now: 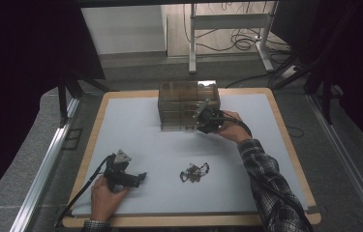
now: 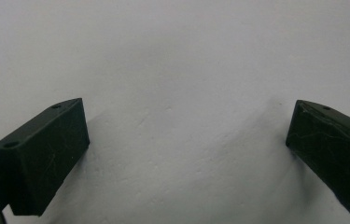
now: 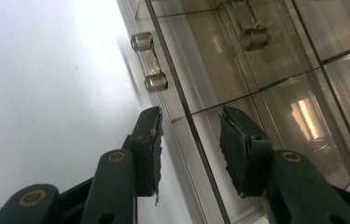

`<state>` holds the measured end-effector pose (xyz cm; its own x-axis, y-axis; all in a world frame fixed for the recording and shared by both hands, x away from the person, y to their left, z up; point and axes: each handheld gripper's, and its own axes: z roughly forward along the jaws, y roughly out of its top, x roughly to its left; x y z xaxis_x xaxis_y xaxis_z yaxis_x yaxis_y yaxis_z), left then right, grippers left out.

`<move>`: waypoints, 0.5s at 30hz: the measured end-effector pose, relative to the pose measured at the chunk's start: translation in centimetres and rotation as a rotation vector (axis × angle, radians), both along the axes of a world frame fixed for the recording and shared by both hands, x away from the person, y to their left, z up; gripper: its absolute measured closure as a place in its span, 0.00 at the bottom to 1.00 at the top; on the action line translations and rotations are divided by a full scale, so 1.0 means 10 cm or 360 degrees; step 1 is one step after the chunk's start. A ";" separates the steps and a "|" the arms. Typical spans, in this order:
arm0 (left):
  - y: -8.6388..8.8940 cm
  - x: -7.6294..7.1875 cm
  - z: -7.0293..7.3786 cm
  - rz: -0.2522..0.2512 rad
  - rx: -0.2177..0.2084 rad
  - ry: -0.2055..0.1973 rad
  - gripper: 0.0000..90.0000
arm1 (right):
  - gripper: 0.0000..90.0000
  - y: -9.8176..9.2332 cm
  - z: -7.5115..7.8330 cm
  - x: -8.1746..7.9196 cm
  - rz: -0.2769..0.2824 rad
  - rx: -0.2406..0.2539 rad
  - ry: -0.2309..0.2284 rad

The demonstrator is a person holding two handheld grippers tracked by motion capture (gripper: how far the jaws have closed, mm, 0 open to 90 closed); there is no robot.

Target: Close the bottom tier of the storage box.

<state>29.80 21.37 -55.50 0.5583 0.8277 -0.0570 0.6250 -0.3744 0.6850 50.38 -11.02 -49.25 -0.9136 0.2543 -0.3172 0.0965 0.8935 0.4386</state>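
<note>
Tongs in the person's right hand, the right gripper (image 1: 202, 117), are pressed up to the front of a clear smoked-acrylic drawer box (image 1: 188, 96), jaws partly apart with nothing pinched between them; in the right gripper view (image 3: 189, 149) they straddle the thin edge of a drawer panel just below a clear bar handle (image 3: 148, 60), and whether the pads touch that edge cannot be told. Nearer the person than the box and well apart from it, the left gripper (image 1: 140, 177) rests in a hand on the pale mat (image 1: 135, 125), jaws wide open over bare surface. Between that gripper and the box's right side lies a small tangle of jewellery (image 1: 194, 171), untouched.
</note>
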 end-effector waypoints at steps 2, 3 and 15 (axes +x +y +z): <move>0.00 0.00 0.00 0.0000 0.0000 0.0000 0.00 | 0.64 -0.01 0.00 0.02 0.0001 -0.0005 0.0009; 0.00 0.00 0.00 0.0000 0.0000 0.0000 0.00 | 0.65 -0.01 0.00 0.03 -0.0002 -0.0010 0.0019; 0.00 0.00 0.00 0.0000 0.0002 0.0000 0.00 | 0.73 -0.07 -0.06 0.14 0.0039 -0.0055 0.0125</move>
